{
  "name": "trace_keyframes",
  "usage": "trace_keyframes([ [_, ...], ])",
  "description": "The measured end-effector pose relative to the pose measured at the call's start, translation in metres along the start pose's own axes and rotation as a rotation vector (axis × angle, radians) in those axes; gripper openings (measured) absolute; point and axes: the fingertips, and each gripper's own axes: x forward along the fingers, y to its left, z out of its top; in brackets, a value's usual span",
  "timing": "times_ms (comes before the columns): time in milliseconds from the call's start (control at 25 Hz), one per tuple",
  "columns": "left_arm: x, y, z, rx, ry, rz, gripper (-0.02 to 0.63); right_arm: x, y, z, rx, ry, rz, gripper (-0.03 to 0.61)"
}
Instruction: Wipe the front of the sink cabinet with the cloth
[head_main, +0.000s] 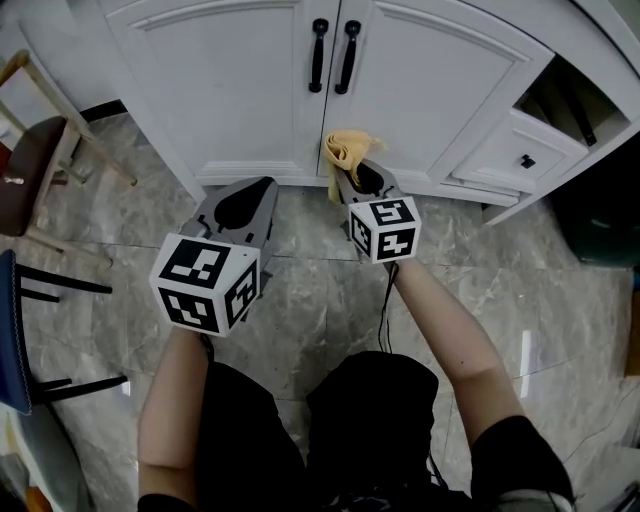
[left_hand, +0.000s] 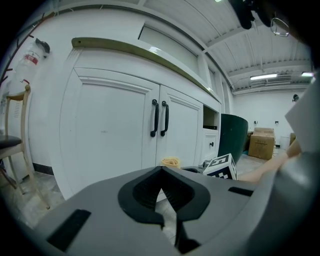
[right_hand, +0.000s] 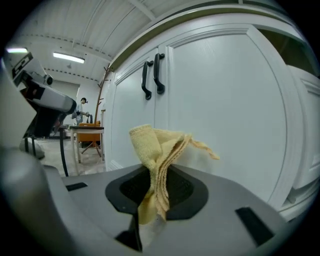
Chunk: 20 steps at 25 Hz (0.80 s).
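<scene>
Two grippers, each with one marker cube. The right gripper (right_hand: 157, 175) pinches one yellow cloth (right_hand: 159, 150): terry weave, folded in layers, bunched and standing up out of the jaws, with one thin corner poking toward the cabinet. The left gripper (left_hand: 161, 172) has its jaws pressed together at the tips, and we see nothing between them.

In the head view the cloth sits at the bottom rail of the right door (head_main: 430, 80), just right of the seam between the doors. We can't tell whether it touches the panel.

The sink cabinet (head_main: 220, 90) is white, smooth and painted, with two framed flat-panel doors. Two black bar handles (head_main: 319, 55) stand upright side by side at the seam. One small drawer (head_main: 505, 150) is on the right with one black knob (head_main: 526, 161), and an open compartment lies above it. A white plinth runs along the base.

The floor (head_main: 300, 290) is glossy grey marble-look tile with thin grout lines.

The left gripper hangs low in front of the left door (head_main: 225, 80), apart from it and beside the right gripper. Both door faces are unblocked above the grippers. On the left edge, well apart from the doors, are one wooden-framed chair (head_main: 40, 150) and one blue item on black legs (head_main: 12, 330). One dark green bin (head_main: 600, 215) stands at the far right past the drawer.
</scene>
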Motion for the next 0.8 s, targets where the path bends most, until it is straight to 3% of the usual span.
trace_keyframes([
  [240, 0.006, -0.002, -0.012, 0.001, 0.034, -0.004, 0.014, 0.012, -0.018, -0.008, 0.035, 0.001, -0.048, 0.084],
  [800, 0.043, -0.043, -0.01, 0.02, 0.041, -0.101, 0.014, -0.041, -0.114, -0.028, 0.038, 0.024, -0.215, 0.084],
])
